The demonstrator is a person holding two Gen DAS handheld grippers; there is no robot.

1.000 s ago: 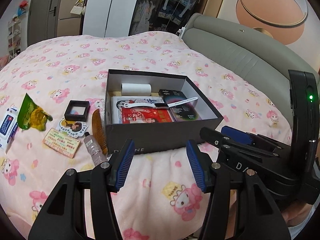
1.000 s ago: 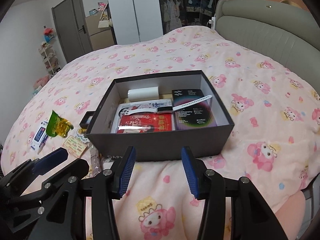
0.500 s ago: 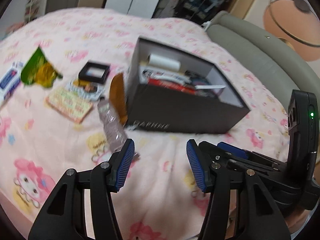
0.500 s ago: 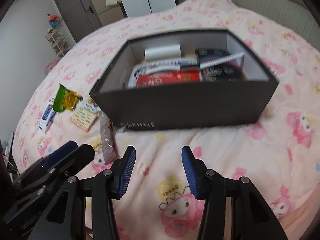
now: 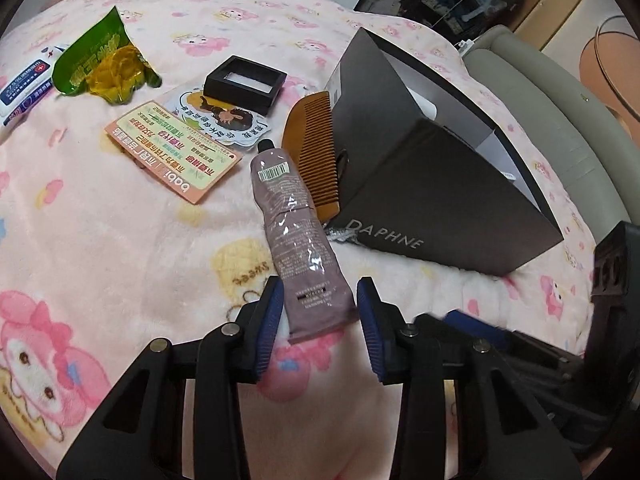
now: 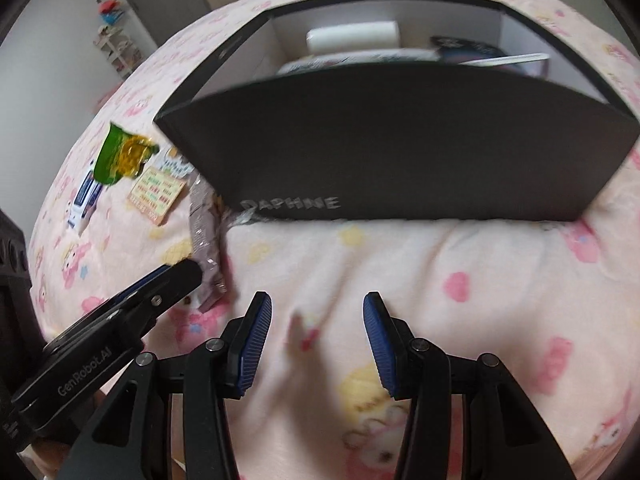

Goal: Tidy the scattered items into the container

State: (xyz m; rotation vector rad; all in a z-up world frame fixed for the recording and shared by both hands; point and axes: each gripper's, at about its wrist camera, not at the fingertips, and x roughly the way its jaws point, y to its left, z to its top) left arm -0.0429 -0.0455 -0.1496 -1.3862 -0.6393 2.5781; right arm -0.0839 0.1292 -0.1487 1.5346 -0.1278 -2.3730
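Between the spread pads of the left gripper (image 5: pixel 318 320) lies the crimped end of a mauve cream tube (image 5: pixel 294 232), flat on the pink blanket (image 5: pixel 120 240), not yet clamped. Beyond it, a wooden comb (image 5: pixel 314 148) leans against the dark DAPHNE box (image 5: pixel 440 196). Right gripper (image 6: pixel 318 340) hovers open and empty before the box front.

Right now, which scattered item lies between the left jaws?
The mauve tube: its flat end sits between the open left gripper jaws; the comb lies farther.

Pink blanketed bed (image 5: pixel 100 240) with box (image 5: pixel 440 200), tube (image 5: pixel 296 232), comb (image 5: pixel 316 152)
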